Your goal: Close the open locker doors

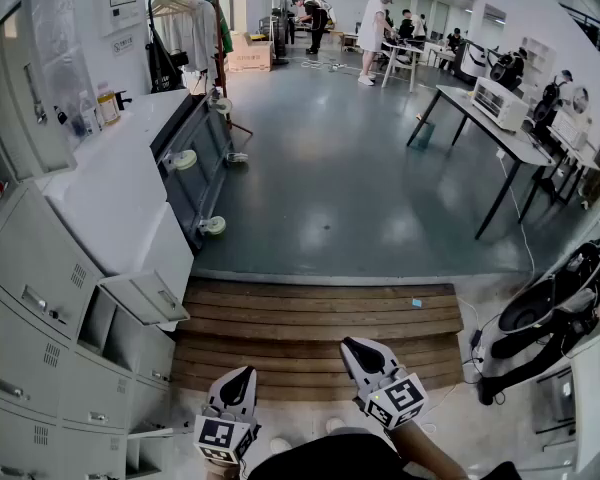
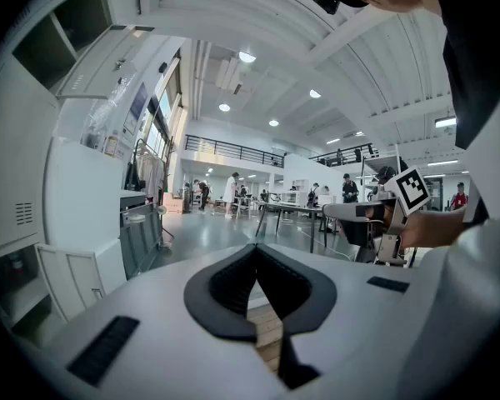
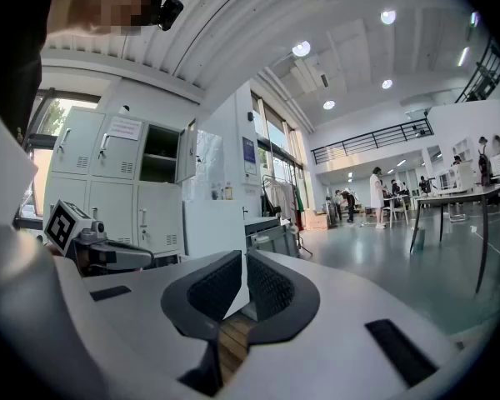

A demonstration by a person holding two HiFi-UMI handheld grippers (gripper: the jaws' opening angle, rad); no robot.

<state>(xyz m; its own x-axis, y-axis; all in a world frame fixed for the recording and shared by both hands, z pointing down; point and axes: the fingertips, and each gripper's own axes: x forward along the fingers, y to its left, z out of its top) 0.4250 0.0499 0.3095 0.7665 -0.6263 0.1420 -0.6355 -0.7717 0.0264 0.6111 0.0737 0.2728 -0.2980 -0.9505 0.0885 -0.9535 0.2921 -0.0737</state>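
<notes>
**Ana:** What took up most of the head view?

**Ben:** The grey floor (image 1: 340, 168), running back to people and long tables (image 1: 480, 118) at its far and right edges. The locker bank (image 1: 30, 288) stood along the floor's left edge, with a white counter (image 1: 110, 198) just beyond it.

**Ana:** And in front of the person?

**Ben:** Wooden steps (image 1: 320, 328), across the near edge of the floor, meeting the lockers at their left end.

**Ana:** Which doors were open?

**Ben:** Two for certain. A tall upper door (image 1: 25, 93) was swung out at the top left corner of the bank. A smaller door (image 1: 145, 296) hung outward by the bank's right edge, just above the steps' left end, with its compartment dark behind it. The right gripper view also showed an upper compartment standing open, with its door turned outward.

**Ana:** Were the grippers at the doors?

**Ben:** No. Both were well apart from the lockers, held side by side over the near edge of the steps and pointing out across the room.

**Ana:** Their jaws?

**Ben:** The left gripper (image 1: 242, 376) had its pads meeting at the tips, with nothing between them. The right gripper (image 1: 358, 348) was drawn together too, only a sliver showing between its ribbed pads, and it held nothing.
</notes>
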